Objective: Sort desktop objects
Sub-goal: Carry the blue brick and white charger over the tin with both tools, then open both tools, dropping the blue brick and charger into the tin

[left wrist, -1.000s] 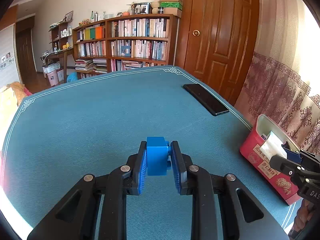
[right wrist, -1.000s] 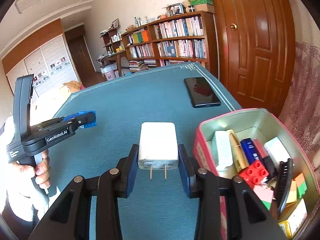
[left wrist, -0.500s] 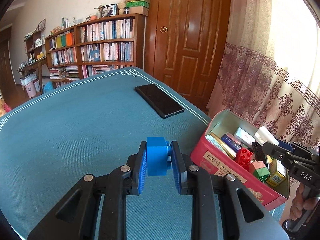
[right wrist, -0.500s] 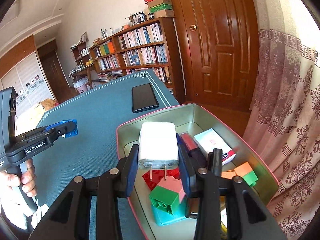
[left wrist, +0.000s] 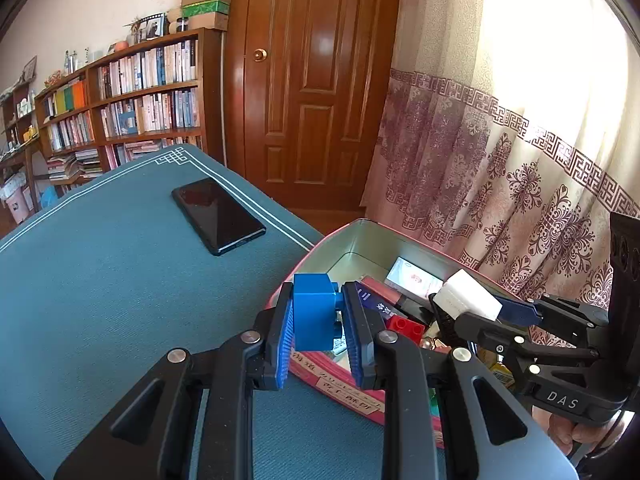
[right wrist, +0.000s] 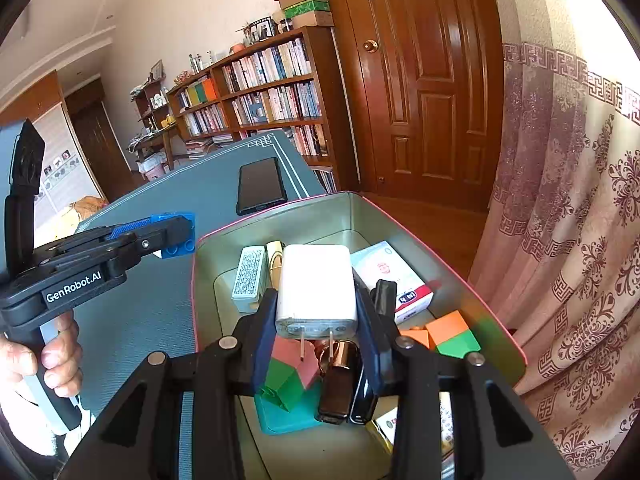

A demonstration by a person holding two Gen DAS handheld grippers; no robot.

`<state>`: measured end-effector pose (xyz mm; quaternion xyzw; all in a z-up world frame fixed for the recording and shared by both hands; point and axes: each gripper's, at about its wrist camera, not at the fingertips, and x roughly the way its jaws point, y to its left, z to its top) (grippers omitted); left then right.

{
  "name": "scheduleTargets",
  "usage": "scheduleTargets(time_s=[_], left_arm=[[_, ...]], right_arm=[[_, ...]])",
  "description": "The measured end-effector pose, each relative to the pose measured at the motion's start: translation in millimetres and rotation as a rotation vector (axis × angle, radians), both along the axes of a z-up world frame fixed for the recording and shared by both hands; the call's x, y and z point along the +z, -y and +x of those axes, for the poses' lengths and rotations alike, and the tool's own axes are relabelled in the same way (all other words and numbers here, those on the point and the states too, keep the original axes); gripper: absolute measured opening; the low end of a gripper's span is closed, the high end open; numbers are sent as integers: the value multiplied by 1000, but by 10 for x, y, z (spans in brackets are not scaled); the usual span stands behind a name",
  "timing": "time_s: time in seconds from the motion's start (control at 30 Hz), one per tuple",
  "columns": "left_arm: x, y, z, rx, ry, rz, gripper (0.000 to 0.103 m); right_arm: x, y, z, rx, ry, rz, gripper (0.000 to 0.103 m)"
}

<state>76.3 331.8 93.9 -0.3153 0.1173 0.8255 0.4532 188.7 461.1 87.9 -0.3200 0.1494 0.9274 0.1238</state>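
Right wrist: charger (right wrist: 316, 286) prongs toward camera.

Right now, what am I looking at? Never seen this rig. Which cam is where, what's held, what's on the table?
No robot arm here: a person holds a two-finger gripper in each hand, each with a fisheye camera looking along its fingers. The left wrist view shows the left gripper shut on a blue toy brick. The right wrist view shows the right gripper shut on a white plug adapter, held over an open red tin already full of bricks and small boxes. The tin sits on a teal table, where a black phone lies flat.
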Motion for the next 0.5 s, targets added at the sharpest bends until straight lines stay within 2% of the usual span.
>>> scheduleTargets(time_s=[0.23,0.43,0.47,0.5], left_arm=[[-78,-228,115,-59,13,-17,25],[-161,-301,116,-53,35,-41,26],[-169,-299,112,-51,38,-43,27],[-172,-290,108,-47,40,-45,37]], right_arm=[[-87,-5,127,4,43,-8,42],[-198,9,194,14,96,-31,42],[-215,13,207,14,103,-36,42],[-226,12,221,15,108,-39,43]])
